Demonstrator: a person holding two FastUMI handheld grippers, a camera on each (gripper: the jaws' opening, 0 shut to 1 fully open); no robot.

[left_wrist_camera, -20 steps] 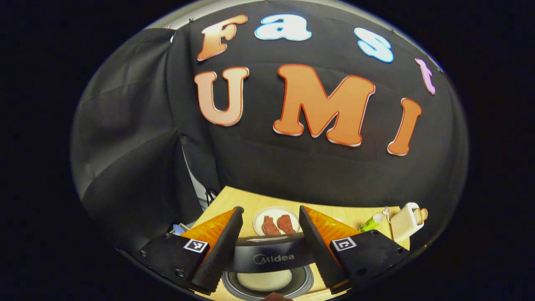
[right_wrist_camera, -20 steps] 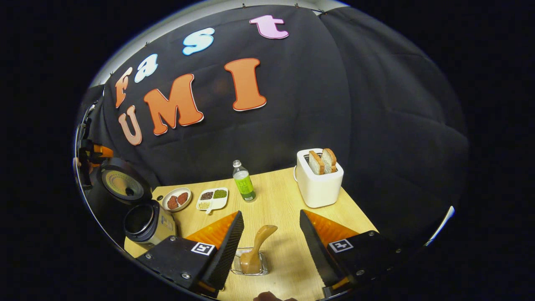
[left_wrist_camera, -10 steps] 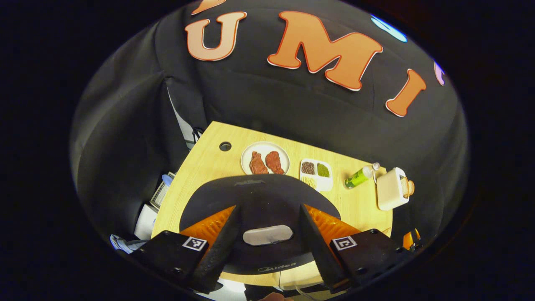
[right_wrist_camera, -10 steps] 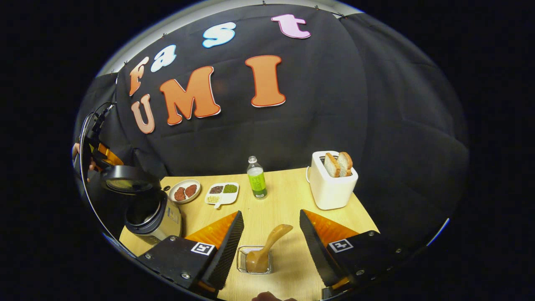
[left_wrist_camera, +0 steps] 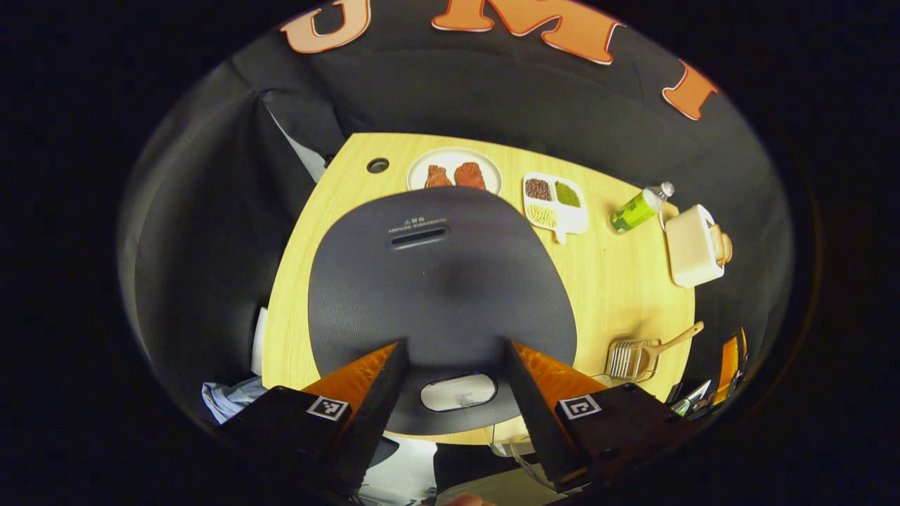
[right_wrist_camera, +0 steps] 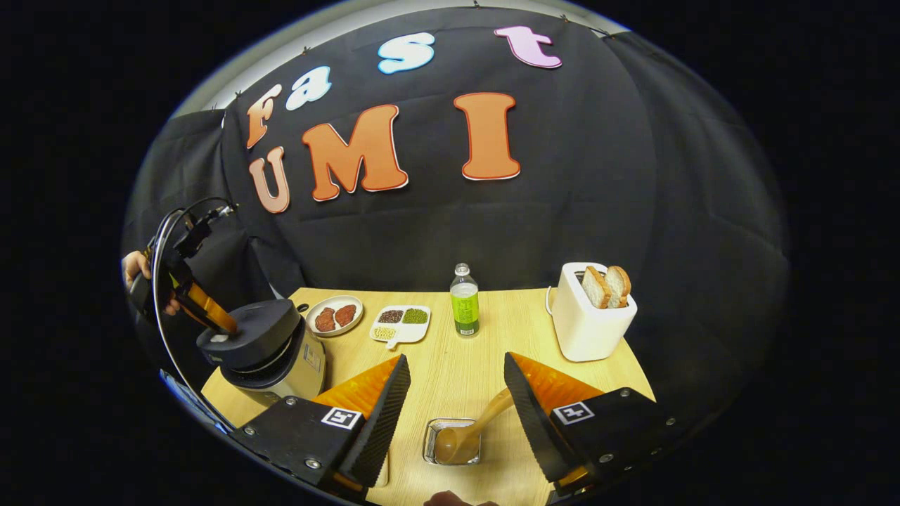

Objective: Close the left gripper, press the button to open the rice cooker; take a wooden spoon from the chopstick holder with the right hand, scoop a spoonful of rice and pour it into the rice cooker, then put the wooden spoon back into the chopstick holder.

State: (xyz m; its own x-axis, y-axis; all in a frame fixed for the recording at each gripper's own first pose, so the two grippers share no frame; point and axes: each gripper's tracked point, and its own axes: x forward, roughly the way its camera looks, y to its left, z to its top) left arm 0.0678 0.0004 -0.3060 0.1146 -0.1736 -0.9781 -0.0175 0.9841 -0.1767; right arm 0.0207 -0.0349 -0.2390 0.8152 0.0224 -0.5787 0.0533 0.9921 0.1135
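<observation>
Rice cooker (right_wrist_camera: 264, 348) sat at the table's (left_wrist_camera: 633, 281) left end w/ its dark lid (left_wrist_camera: 436, 281) down. My left gripper (left_wrist_camera: 450, 376) hung just over the lid's front, fingers wide apart, nothing held. Further right: meat plate (right_wrist_camera: 335, 315), bean dish (right_wrist_camera: 401, 323), green bottle (right_wrist_camera: 464, 300), toaster (right_wrist_camera: 590, 320). My right gripper (right_wrist_camera: 453, 404) was open & empty over the wooden spoon (right_wrist_camera: 471, 429), which leaned in the wire chopstick holder (right_wrist_camera: 451, 441).

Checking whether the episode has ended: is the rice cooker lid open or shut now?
Shut or nearly: in the right gripper view the rice cooker lid lies flat on the pot, left tool on it.
</observation>
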